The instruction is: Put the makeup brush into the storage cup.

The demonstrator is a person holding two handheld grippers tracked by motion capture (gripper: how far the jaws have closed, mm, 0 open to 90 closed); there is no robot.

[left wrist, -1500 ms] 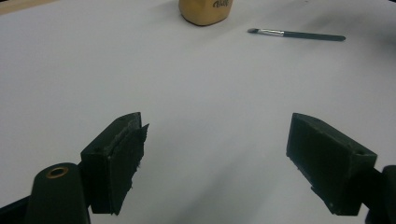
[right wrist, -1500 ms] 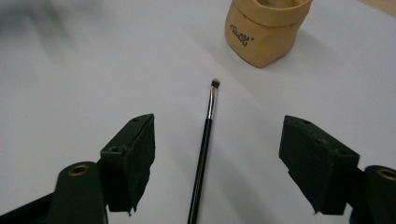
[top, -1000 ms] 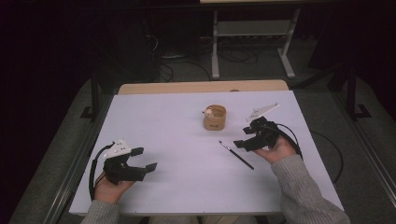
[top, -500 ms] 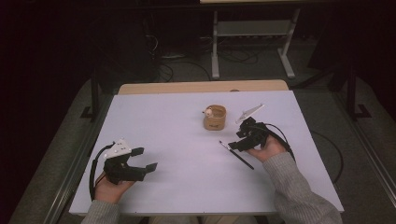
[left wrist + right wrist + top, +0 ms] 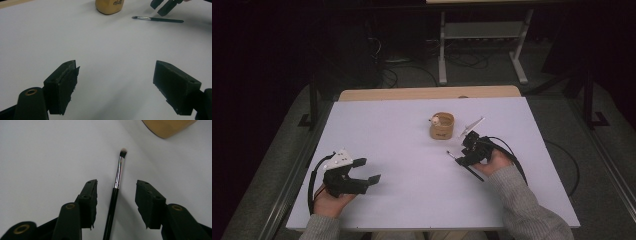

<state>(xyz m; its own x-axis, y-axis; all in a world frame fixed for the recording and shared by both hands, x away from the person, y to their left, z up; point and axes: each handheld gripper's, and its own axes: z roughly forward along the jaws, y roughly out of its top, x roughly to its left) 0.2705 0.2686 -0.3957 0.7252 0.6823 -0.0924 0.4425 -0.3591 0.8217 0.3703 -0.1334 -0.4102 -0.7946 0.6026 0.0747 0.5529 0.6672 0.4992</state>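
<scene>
While your right tool straddles the slim black-handled makeup brush, jaws spread, nothing is gripped yet; left tool idles spread near the table's left edge.

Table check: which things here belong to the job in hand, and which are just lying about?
In the job:
- makeup brush, flat between the right tool's open jaws
- right tool

Lying about:
- small wooden cup, beyond the brush
- left tool, open over bare table
</scene>
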